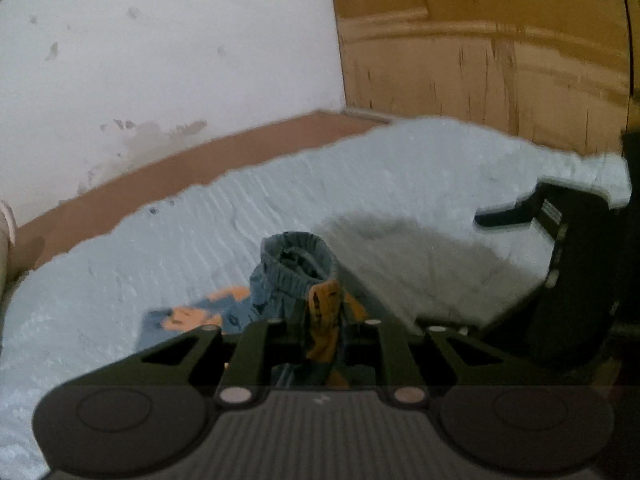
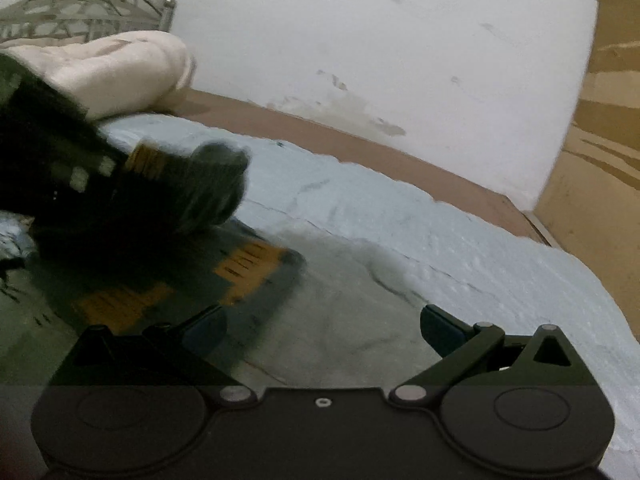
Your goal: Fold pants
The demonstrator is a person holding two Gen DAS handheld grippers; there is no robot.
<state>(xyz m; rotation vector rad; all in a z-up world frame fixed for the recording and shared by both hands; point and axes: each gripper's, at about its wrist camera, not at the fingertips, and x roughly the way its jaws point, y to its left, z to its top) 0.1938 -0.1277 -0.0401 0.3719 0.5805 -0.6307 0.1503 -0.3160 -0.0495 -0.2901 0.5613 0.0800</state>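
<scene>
The pants [image 1: 296, 260] are blue-grey with orange patches and a ribbed elastic waistband. My left gripper [image 1: 324, 306] is shut on a bunched fold of them, and orange cloth runs up between the fingers. The waistband hangs just beyond the tips, while another part of the pants lies on the light blue sheet [image 1: 360, 184]. In the right wrist view the left gripper [image 2: 120, 176] is a dark blur at the left, lifting the pants [image 2: 248, 268] off the bed. My right gripper [image 2: 324, 328] stands wide open over the sheet with nothing between its fingers [image 2: 440, 326]. From the left wrist view it shows at the right edge [image 1: 504, 212].
The bed's brown edge [image 1: 200, 164] runs along a stained white wall [image 1: 160, 60]. A wooden wardrobe [image 1: 480, 40] stands behind the bed's far corner. A cream blanket [image 2: 120, 68] lies at the head of the bed under a metal headboard [image 2: 60, 12].
</scene>
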